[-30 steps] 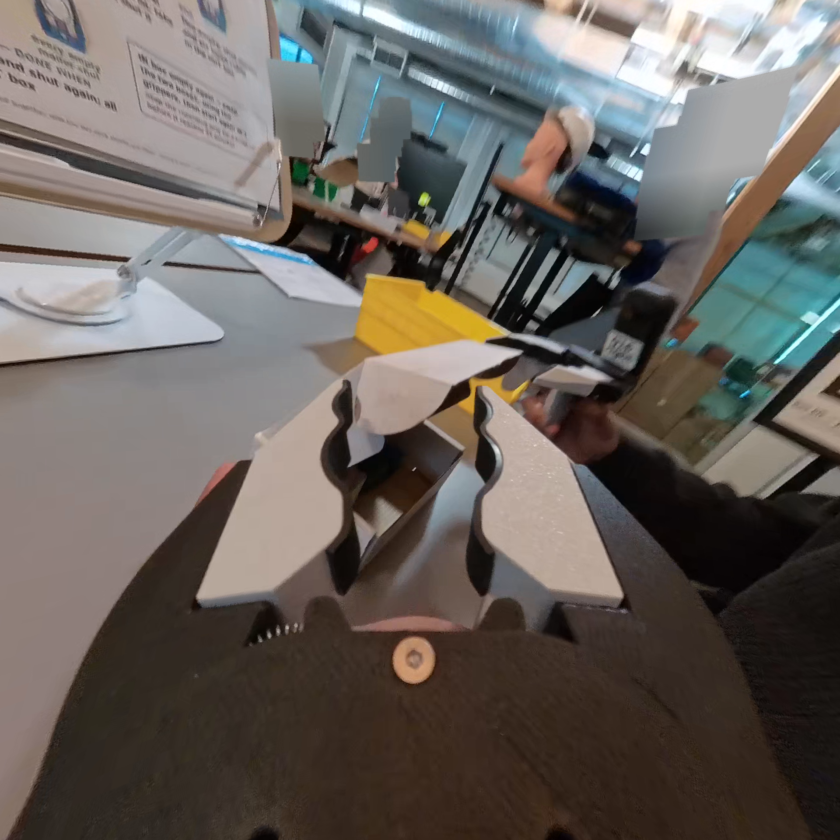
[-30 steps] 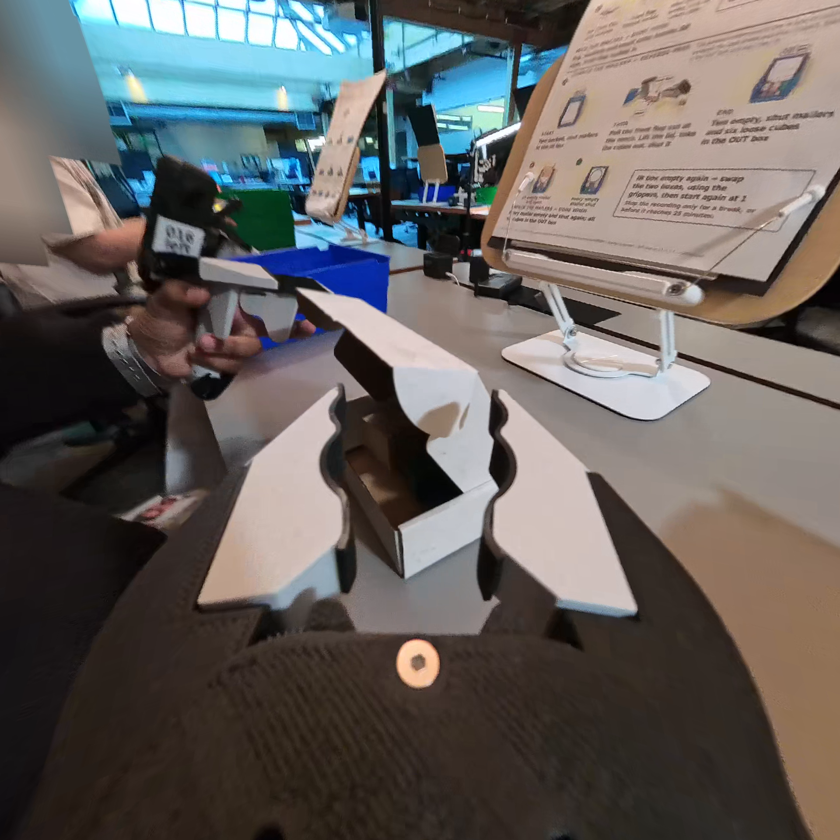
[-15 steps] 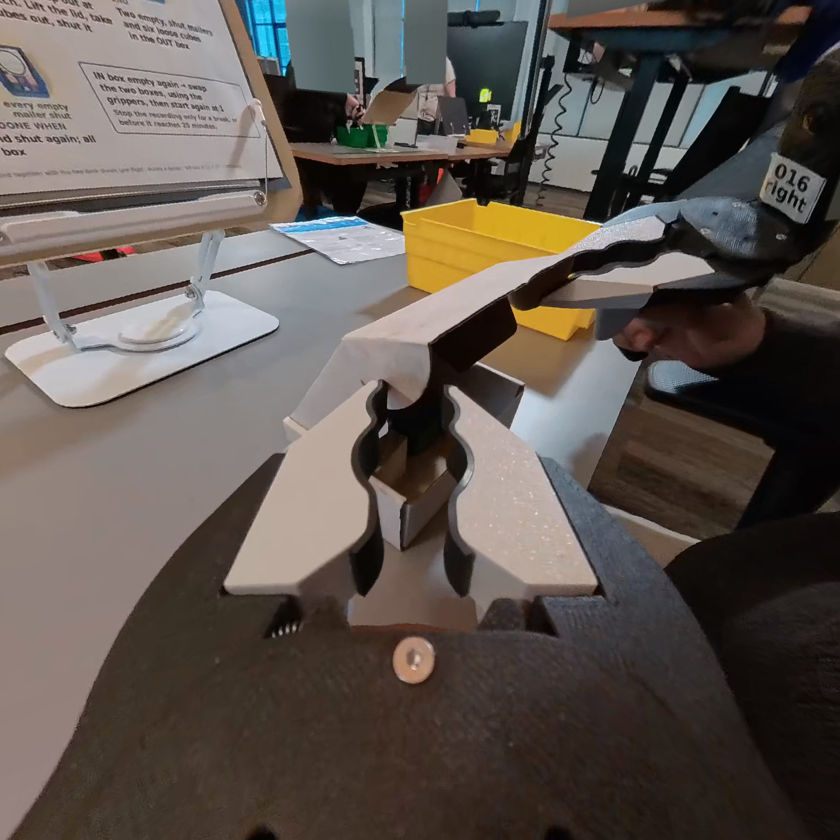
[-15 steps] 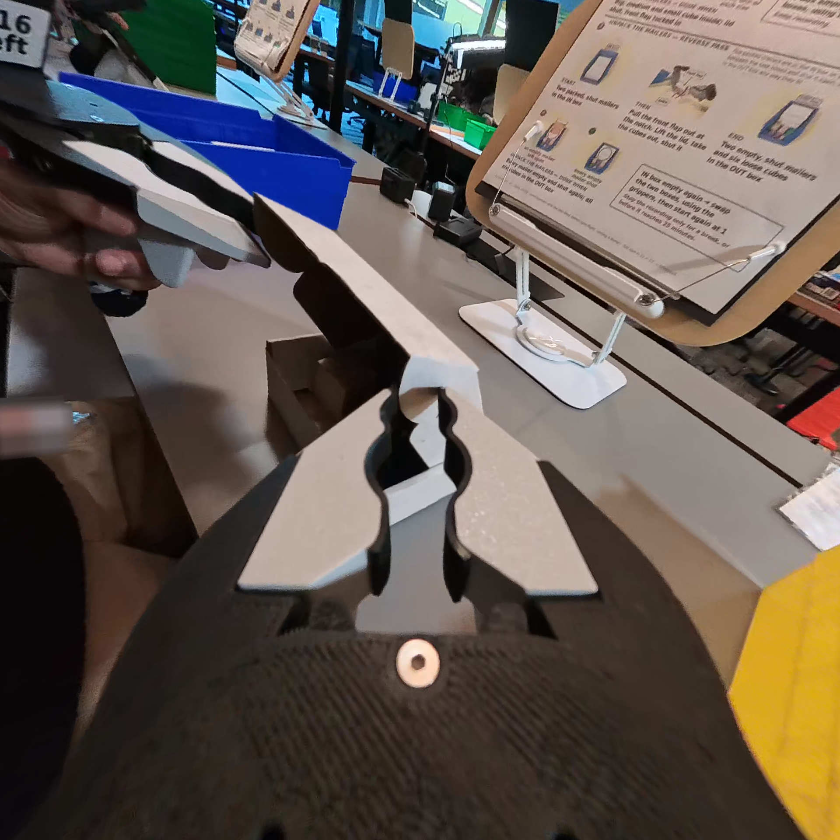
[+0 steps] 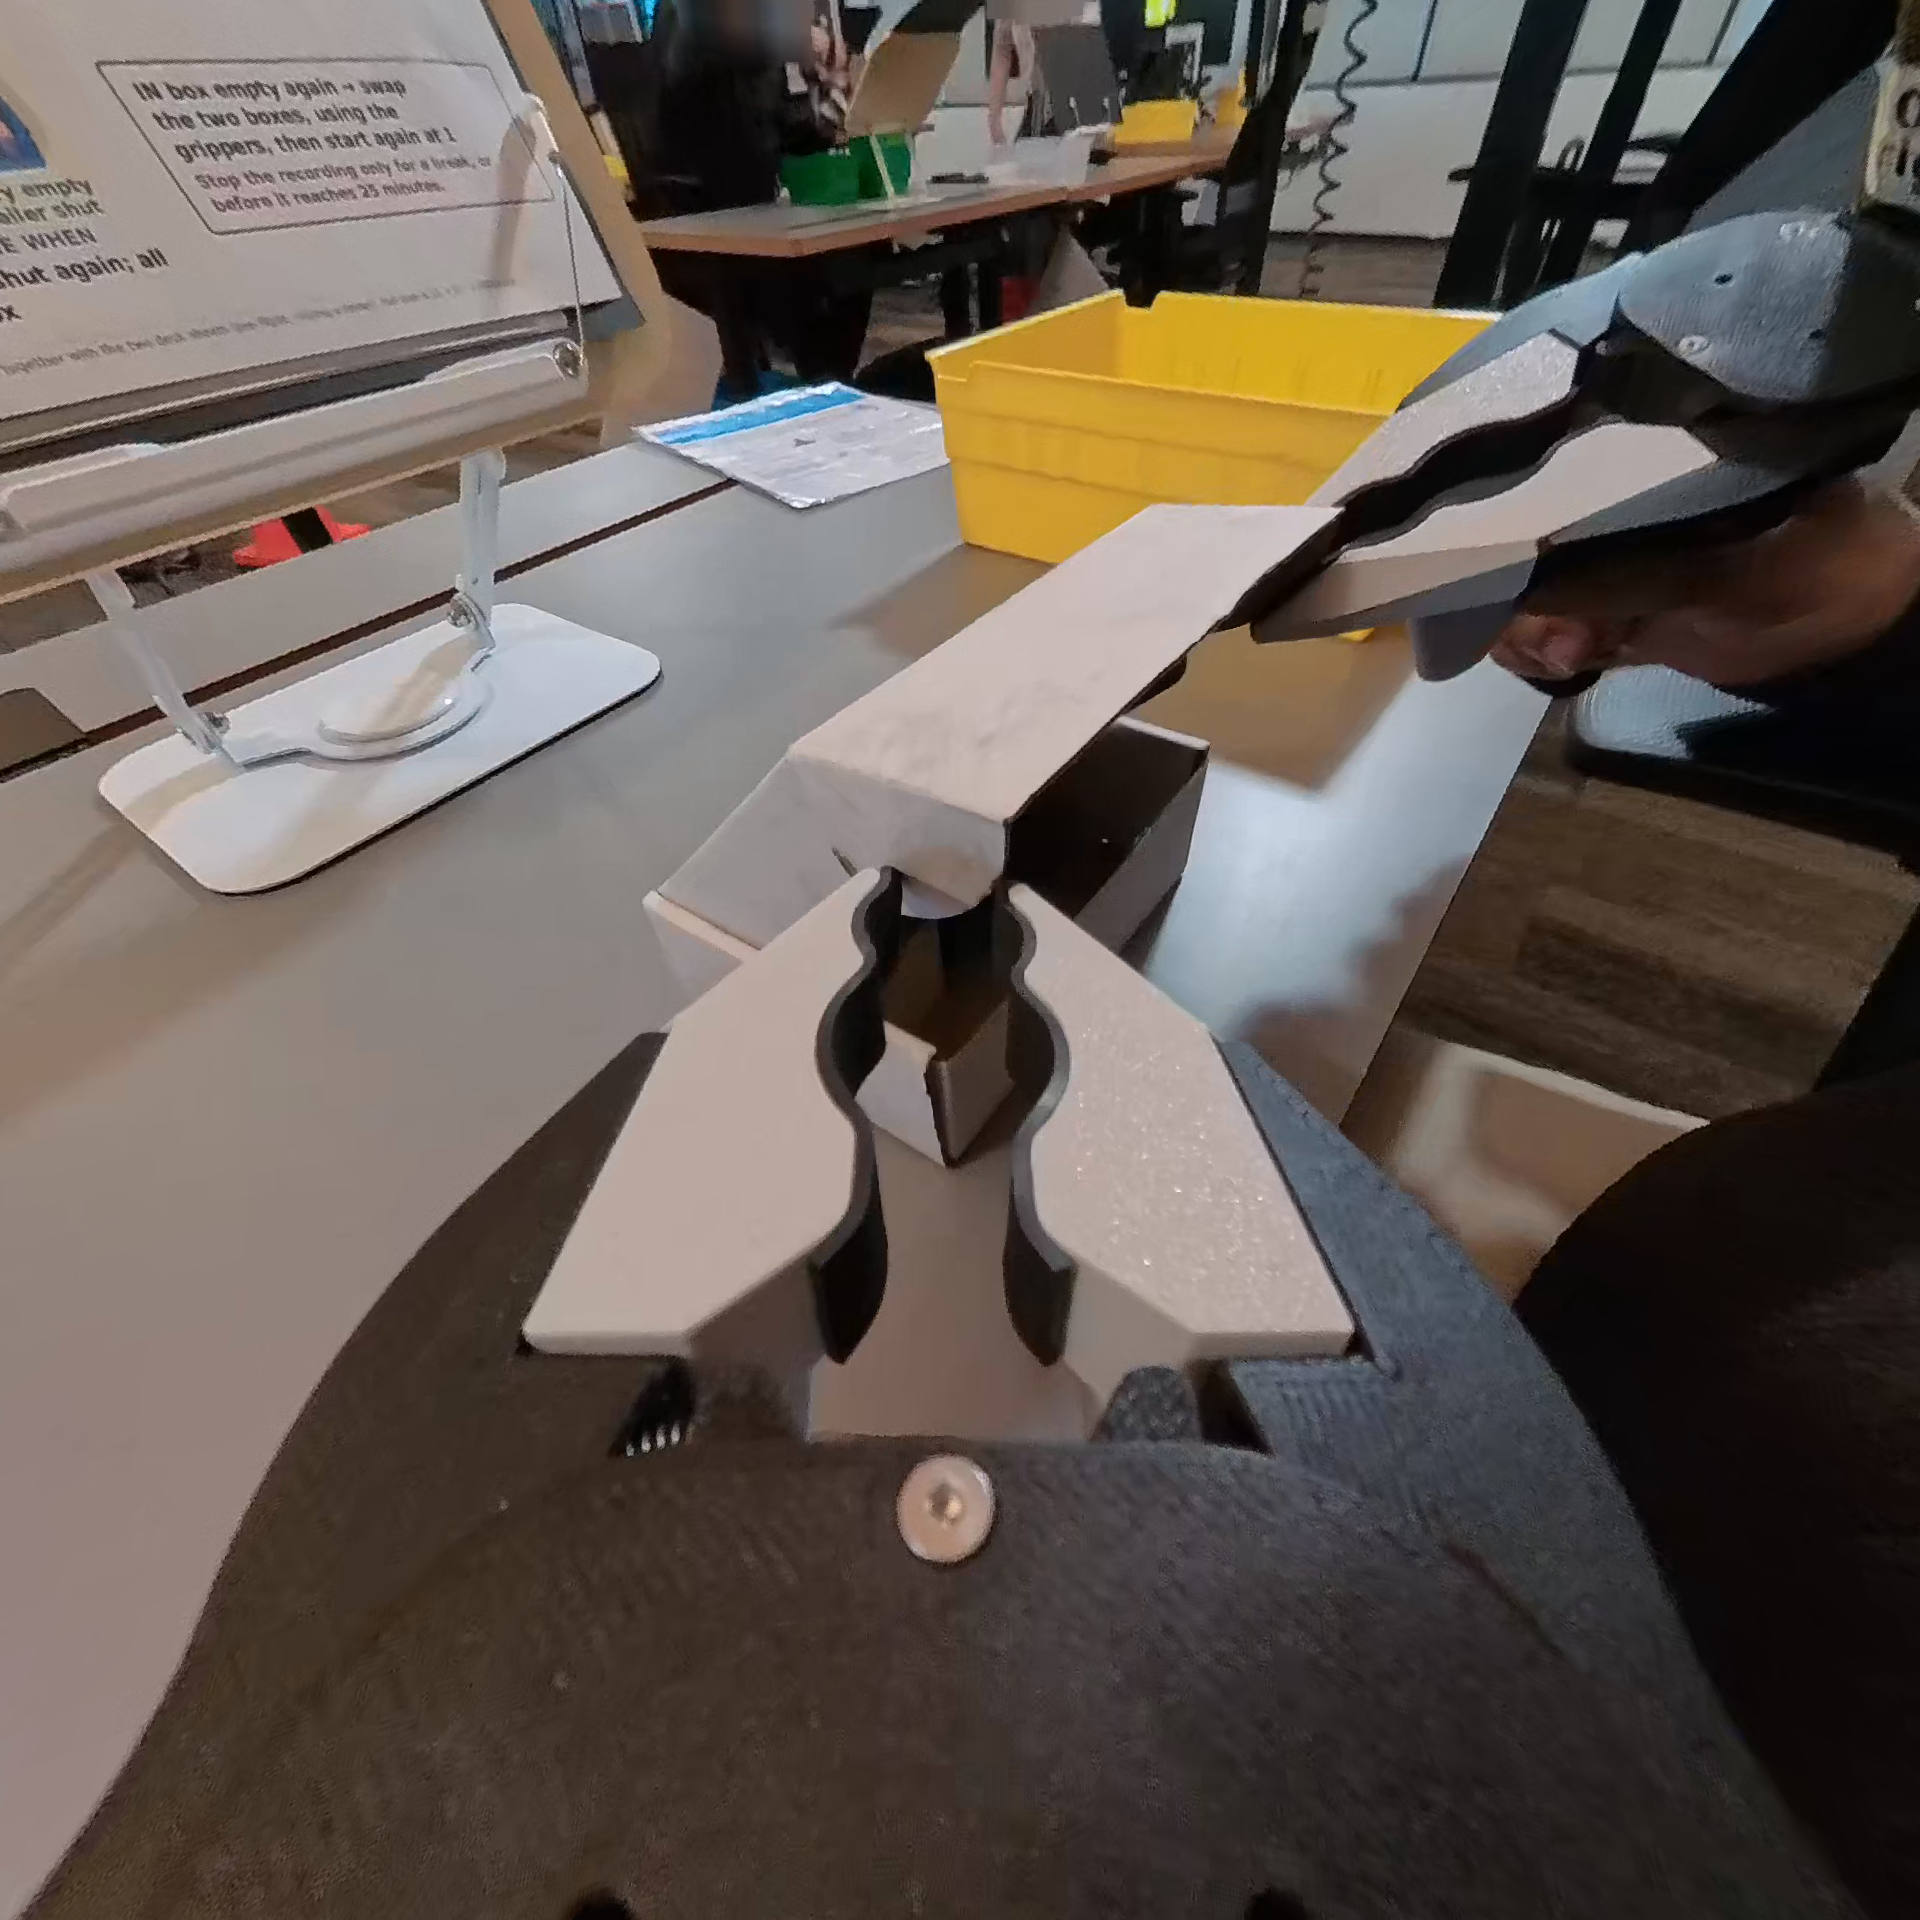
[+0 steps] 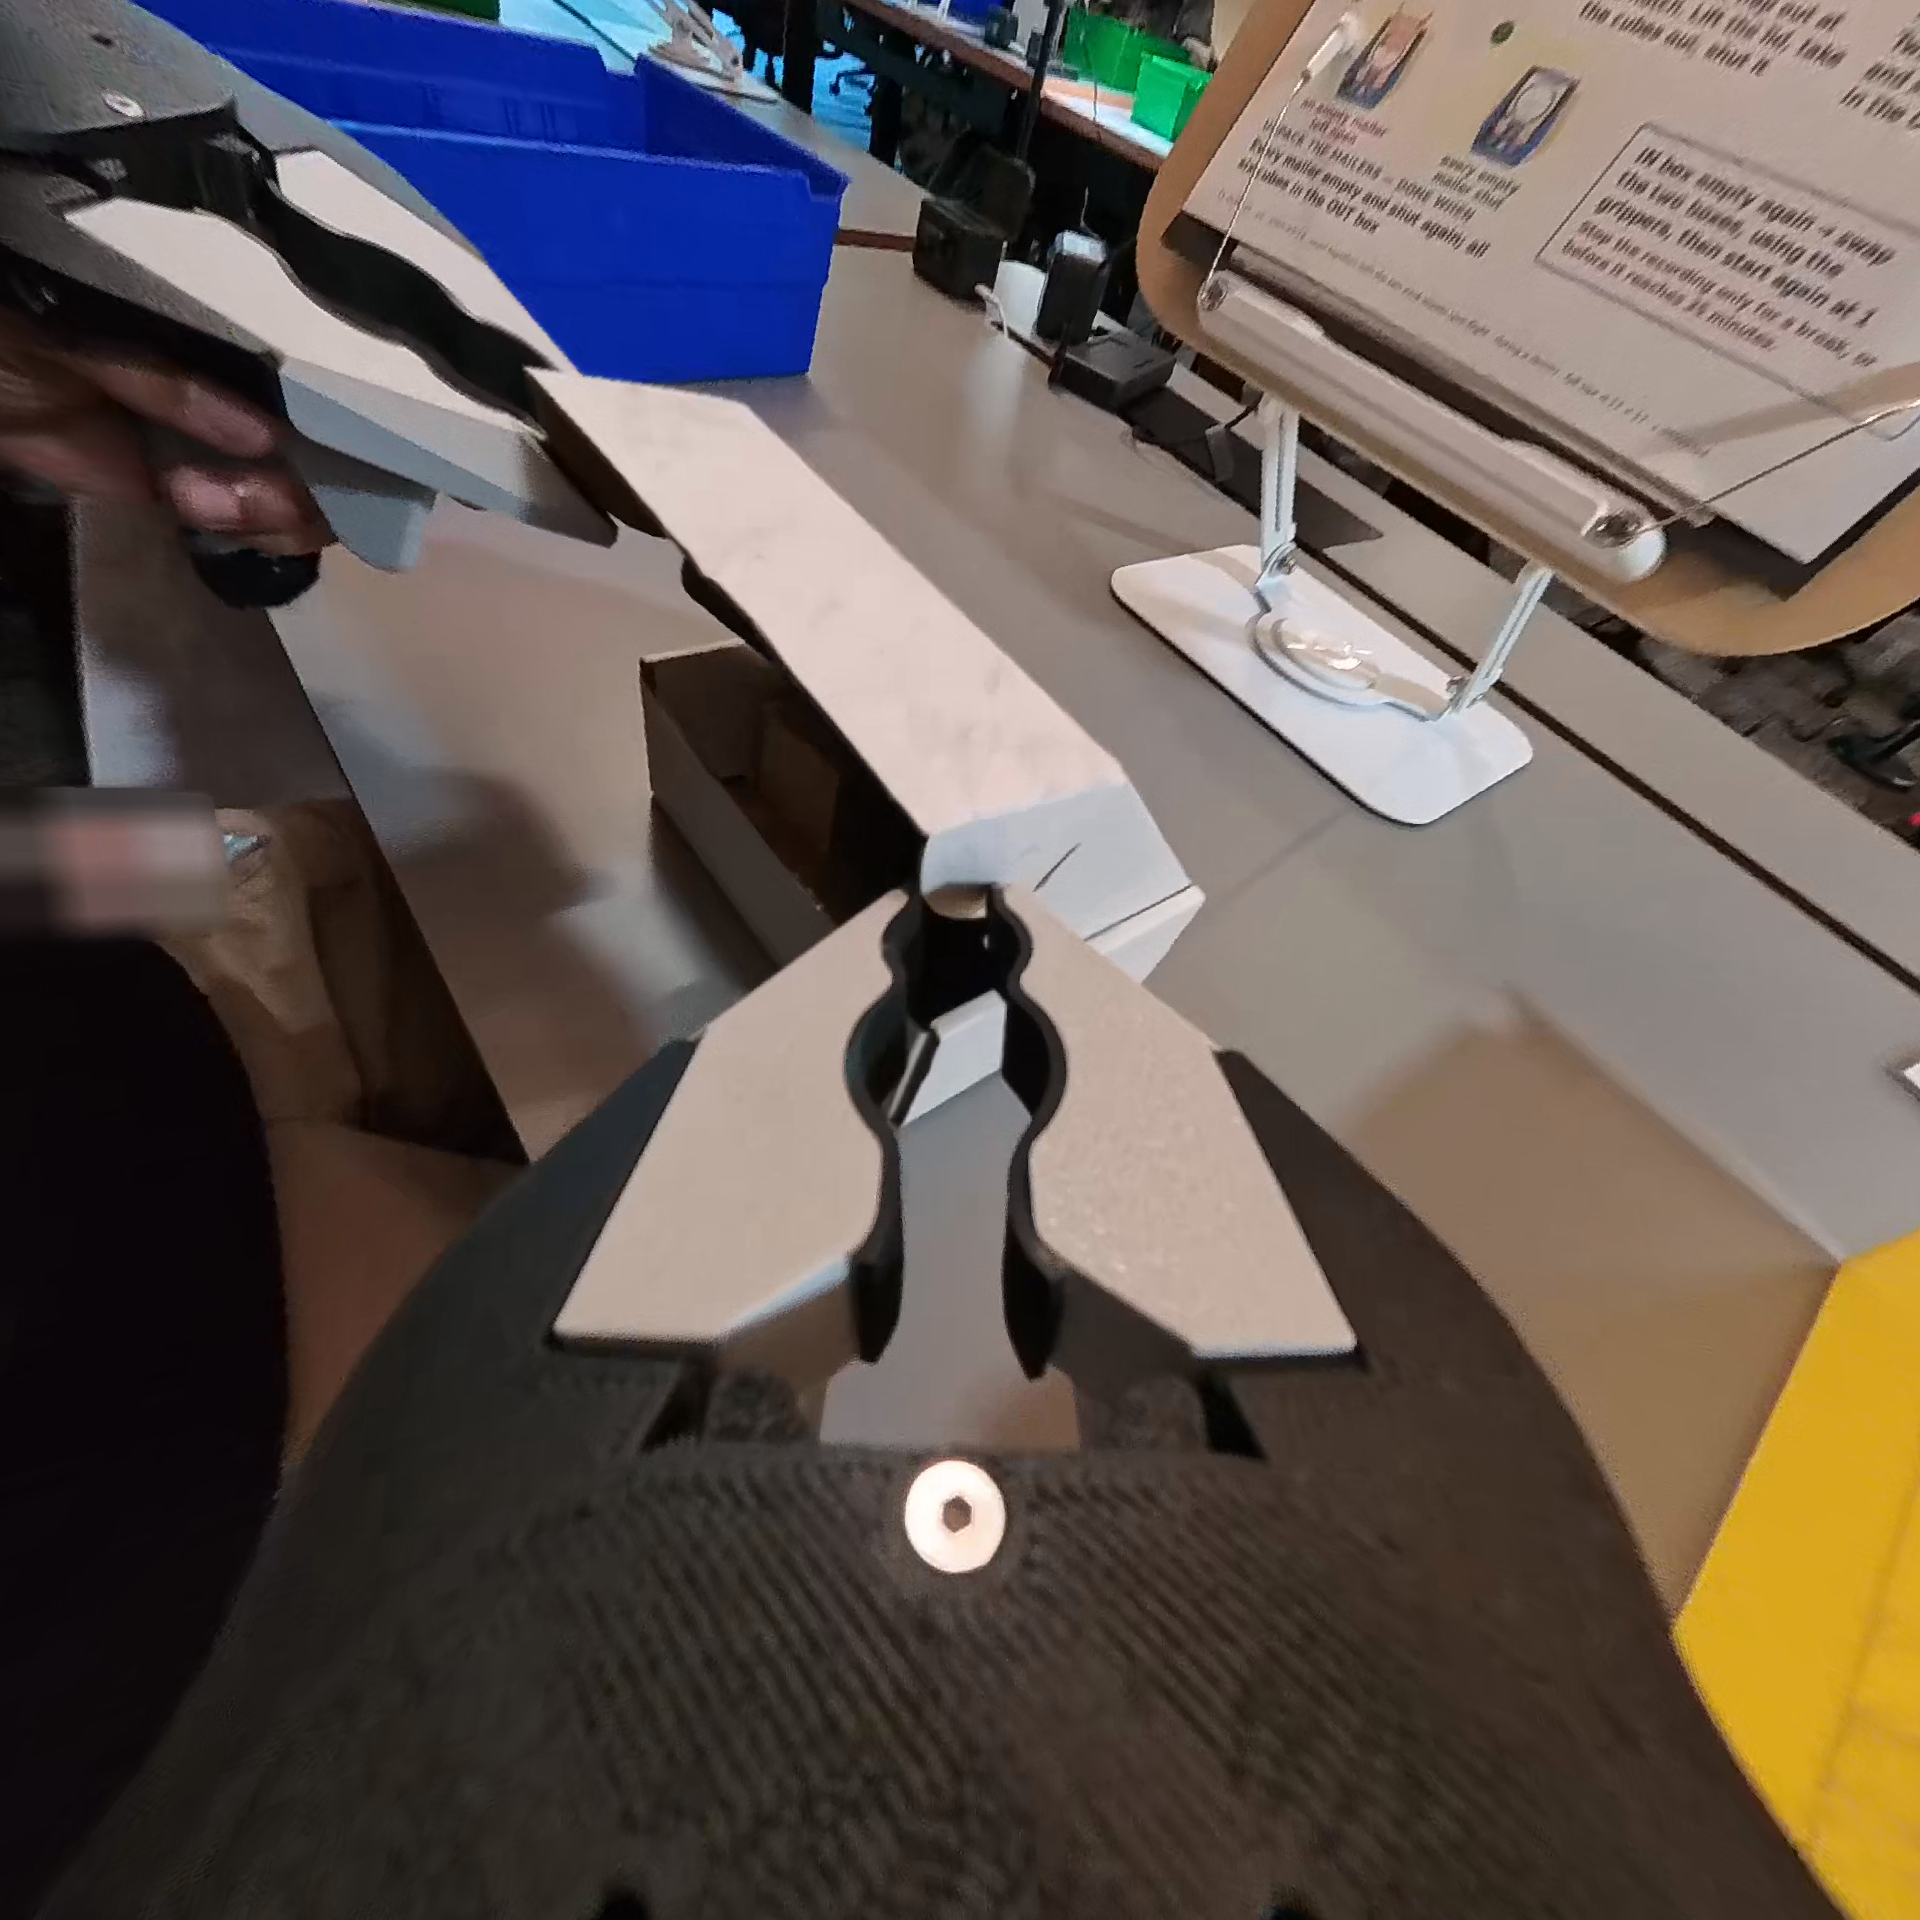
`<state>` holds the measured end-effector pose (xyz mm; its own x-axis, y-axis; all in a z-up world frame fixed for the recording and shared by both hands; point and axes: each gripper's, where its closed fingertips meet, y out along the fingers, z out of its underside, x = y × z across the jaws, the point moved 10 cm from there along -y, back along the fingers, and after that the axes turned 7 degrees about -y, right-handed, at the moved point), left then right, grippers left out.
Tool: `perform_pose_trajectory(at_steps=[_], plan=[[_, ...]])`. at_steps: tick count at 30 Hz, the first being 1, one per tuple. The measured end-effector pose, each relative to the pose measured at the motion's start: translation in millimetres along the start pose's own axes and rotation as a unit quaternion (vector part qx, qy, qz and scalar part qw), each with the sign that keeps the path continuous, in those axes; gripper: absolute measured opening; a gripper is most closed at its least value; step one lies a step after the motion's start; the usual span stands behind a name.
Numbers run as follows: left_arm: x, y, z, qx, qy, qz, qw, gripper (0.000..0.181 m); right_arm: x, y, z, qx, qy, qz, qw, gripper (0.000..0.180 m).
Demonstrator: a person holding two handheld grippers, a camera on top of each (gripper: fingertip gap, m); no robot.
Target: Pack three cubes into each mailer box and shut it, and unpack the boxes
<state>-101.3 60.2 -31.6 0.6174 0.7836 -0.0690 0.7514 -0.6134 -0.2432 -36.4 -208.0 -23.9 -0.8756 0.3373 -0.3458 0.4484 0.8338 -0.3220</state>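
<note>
Both grippers have closed in on the mailer box since 1 second ago, when their jaws stood wide apart; the lid now sits lower over the box body.

Left gripper: jaws narrowed, tips at the lid's folded front flap at 1 end. Whether they actually pinch the cardboard cannot be told. Right gripper: same condition at the opposite end of the lid (contact likely, not confirmed).

View differences: the left wrist view shows the right gripper reaching in from the far side, held by a hand, plus a yellow bin and a printed sheet behind the box. The right wrist view shows the left gripper, a blue bin, and the brown box interior under the raised lid; no cubes can be made out inside.

Surface and room: grey table, box near its front edge. An instruction board on a white stand sits behind. Other desks and green bins appear in the background.

Orientation: the box's long axis runs between the 2 grippers, parallel to the table's front edge. The lid is tilted, partly open, not yet shut.
</note>
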Motion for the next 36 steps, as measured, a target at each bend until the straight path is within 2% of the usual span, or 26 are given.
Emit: perform_pose_trajectory(at_steps=[9, 10, 14, 17, 19, 21, 24, 27, 31, 36], plan=[[-14.6, 5.1, 23.1, 0.068, 0.006, -0.001, 0.998, 0.005, 8.3, 10.9, 19.4, 0.069, 0.012, -0.059, 0.996, 0.0], [-16.0, 7.0, 25.2, 0.076, 0.005, 0.001, 0.997, 0.007, 8.3, 13.1, 20.4, 0.073, 0.013, -0.045, 0.996, 0.0], [-14.8, 9.4, 28.0, 0.095, 0.017, -0.034, 0.995, 0.027, 8.4, 12.0, 23.3, 0.09, -0.015, -0.042, 0.995, 0.009], [-13.2, 3.9, 21.7, 0.057, 0.023, -0.064, 0.996, 0.035, 0.8, 9.6, 29.9, 0.106, -0.004, -0.023, 0.994, 0.025], [-15.6, -0.9, 15.1, 0.018, 0.03, -0.067, 0.997, 0.038, -5.8, 6.4, 28.6, 0.087, 0.01, 0.003, 0.996, 0.04], [-20.2, -2.6, 12.0, -0.003, 0.036, -0.057, 0.998, 0.038, -8.6, 1.3, 20.8, 0.042, 0.016, 0.019, 0.999, 0.043], [-24.3, -0.1, 13.3, 0.0, 0.056, -0.062, 0.997, 0.032, -5.4, -4.5, 9.4, -0.01, 0.001, 0.026, 1.0, 0.036], [-27.9, 1.8, 14.8, 0.003, 0.07, -0.06, 0.996, 0.017, -0.5, -3.9, 6.3, -0.003, -0.03, 0.038, 0.999, 0.021], [-28.8, 2.1, 14.8, 0.01, 0.074, -0.055, 0.996, 0.013, 1.6, -4.3, 4.7, 0.009, -0.034, 0.034, 0.999, 0.019], [-29.7, 4.0, 16.5, 0.026, 0.053, -0.033, 0.998, 0.007, -2.6, -4.7, 7.2, 0.021, 0.024, -0.004, 0.999, 0.018]])
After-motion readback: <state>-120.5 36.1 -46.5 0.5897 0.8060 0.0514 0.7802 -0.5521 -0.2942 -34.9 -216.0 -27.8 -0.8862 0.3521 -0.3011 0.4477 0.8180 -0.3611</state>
